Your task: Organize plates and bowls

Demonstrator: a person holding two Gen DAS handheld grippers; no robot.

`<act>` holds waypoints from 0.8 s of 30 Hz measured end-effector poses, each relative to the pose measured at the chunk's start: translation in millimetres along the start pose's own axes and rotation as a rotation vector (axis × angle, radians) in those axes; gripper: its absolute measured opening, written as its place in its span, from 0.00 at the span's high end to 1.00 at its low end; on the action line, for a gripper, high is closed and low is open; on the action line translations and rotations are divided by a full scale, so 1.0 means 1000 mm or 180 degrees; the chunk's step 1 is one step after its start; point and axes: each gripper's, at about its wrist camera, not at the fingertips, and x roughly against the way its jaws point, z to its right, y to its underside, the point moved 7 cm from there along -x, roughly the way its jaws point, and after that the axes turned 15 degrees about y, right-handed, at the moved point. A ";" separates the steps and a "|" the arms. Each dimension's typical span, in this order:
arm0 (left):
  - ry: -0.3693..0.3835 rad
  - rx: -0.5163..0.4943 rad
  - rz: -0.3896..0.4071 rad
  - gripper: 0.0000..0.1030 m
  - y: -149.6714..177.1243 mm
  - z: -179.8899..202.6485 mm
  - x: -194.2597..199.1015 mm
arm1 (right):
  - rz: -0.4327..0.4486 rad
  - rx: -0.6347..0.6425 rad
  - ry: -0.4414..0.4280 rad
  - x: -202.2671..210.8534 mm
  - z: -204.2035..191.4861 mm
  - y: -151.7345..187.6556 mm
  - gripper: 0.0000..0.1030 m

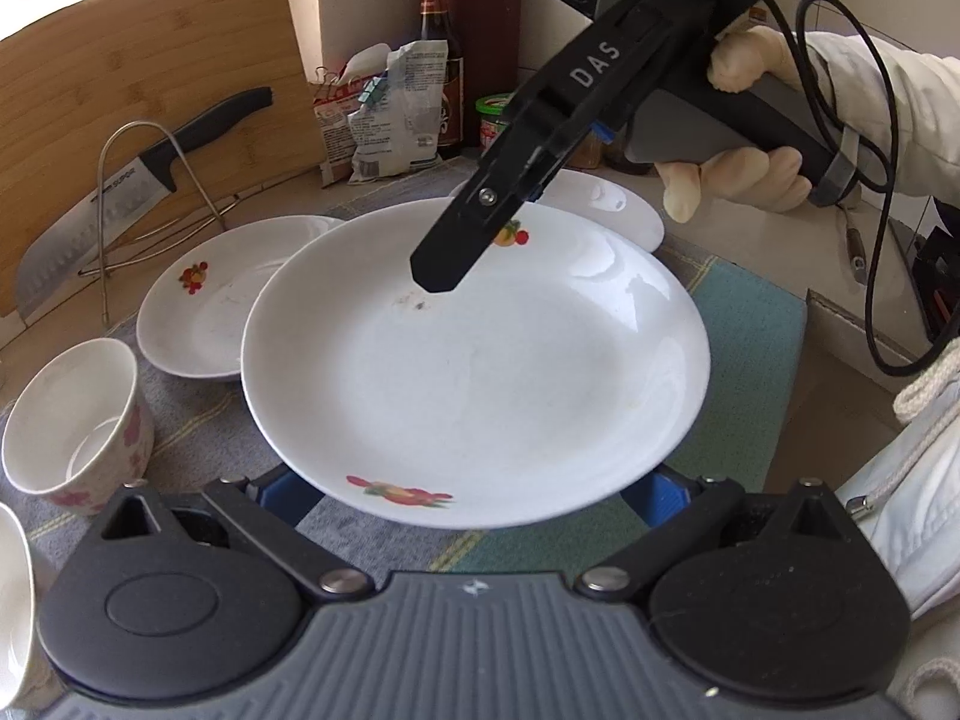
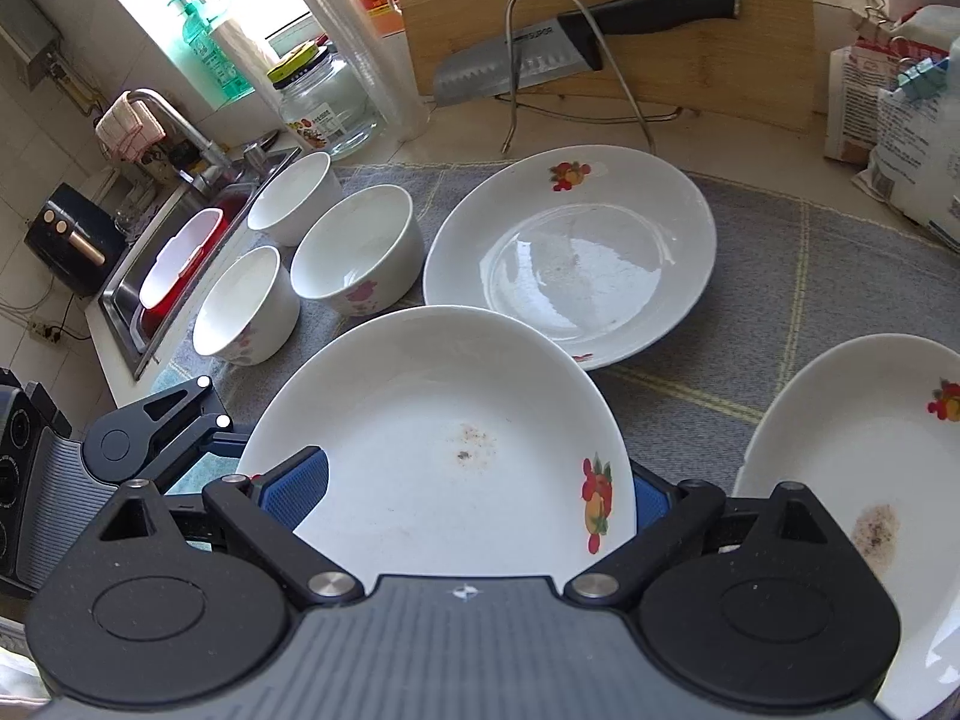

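Two grippers, apparently both around one plate (image 2: 432, 450).

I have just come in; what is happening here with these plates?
A person holds tongs in each hand. The left tongs and the right tongs both meet one white plate at opposite rims, above the cloth. Whether they clamp it is unclear. Two other plates and three bowls sit nearby.
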 end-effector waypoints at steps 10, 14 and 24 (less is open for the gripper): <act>0.0177 -0.0131 -0.0048 0.01 -0.033 0.009 -0.039 | 0.0058 -0.0213 0.0124 0.015 0.055 0.006 0.03; 0.0224 -0.0192 -0.0047 0.01 -0.049 0.011 -0.055 | 0.0097 -0.0266 0.0175 0.022 0.076 0.008 0.03; 0.0306 -0.0283 -0.0079 0.01 -0.072 0.017 -0.087 | 0.0146 -0.0417 0.0282 0.026 0.120 0.012 0.03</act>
